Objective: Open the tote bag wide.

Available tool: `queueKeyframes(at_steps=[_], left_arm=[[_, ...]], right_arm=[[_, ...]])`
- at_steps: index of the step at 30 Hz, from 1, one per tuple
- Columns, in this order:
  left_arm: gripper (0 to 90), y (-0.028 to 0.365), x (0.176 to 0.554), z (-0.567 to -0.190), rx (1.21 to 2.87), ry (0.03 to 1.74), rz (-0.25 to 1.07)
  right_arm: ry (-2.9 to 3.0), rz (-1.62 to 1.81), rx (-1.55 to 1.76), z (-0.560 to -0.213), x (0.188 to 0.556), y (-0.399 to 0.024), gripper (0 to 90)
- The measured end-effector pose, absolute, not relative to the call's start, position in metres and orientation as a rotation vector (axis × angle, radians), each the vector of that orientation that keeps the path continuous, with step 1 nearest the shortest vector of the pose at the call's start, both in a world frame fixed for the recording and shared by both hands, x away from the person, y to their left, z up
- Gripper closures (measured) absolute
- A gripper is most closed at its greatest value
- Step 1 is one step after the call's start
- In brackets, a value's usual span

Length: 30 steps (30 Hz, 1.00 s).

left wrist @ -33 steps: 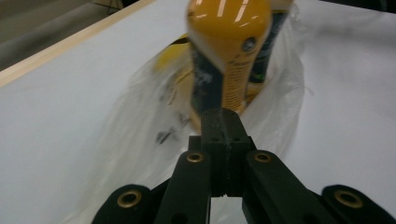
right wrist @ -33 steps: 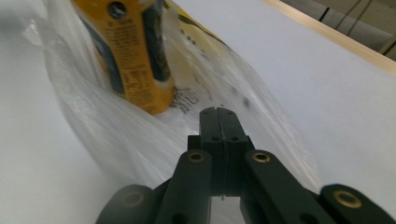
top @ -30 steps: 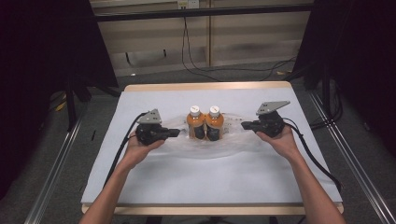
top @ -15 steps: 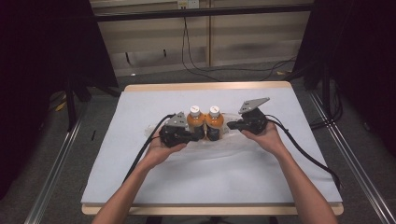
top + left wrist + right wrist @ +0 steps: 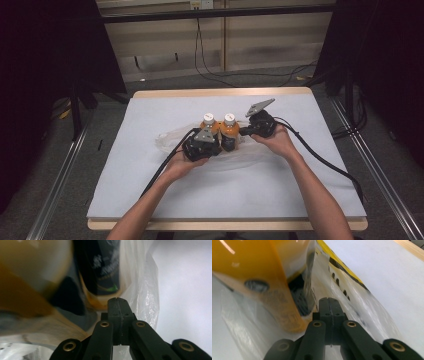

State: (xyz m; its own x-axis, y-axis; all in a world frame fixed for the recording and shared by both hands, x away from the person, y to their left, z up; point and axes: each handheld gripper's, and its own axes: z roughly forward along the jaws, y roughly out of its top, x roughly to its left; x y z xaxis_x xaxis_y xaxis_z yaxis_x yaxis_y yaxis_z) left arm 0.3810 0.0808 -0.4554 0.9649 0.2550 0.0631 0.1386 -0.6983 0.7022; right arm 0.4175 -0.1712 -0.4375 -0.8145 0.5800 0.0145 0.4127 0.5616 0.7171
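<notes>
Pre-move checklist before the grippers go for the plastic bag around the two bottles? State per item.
1. Both bottles upright: left bottle and right bottle stand side by side. Ok.
2. Plastic bag lies flat around the bottles' bases on the table cover. Ok.
3. Left gripper jaws pressed together, nothing between them. Not ok for grasping; open first.
4. Right gripper jaws likewise shut and empty. Not ok; open first.
5. Both tips sit close to film beside the bottles. Whether they touch it: cannot tell.
6. Bag's opening edge findable: cannot tell.
</notes>
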Motion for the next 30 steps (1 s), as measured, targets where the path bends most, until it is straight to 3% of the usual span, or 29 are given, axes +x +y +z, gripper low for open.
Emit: queueKeyframes(at_steps=[13,30], left_arm=[[90.0,0.074,0.374,-0.477,2.397,0.273,0.165],[90.0,0.078,0.359,-0.477,2.401,0.237,0.119]], right_arm=[[2.656,1.012,0.907,-0.462,0.454,-0.156,90.0],[2.687,0.933,1.025,-0.474,0.484,-0.135,90.0]])
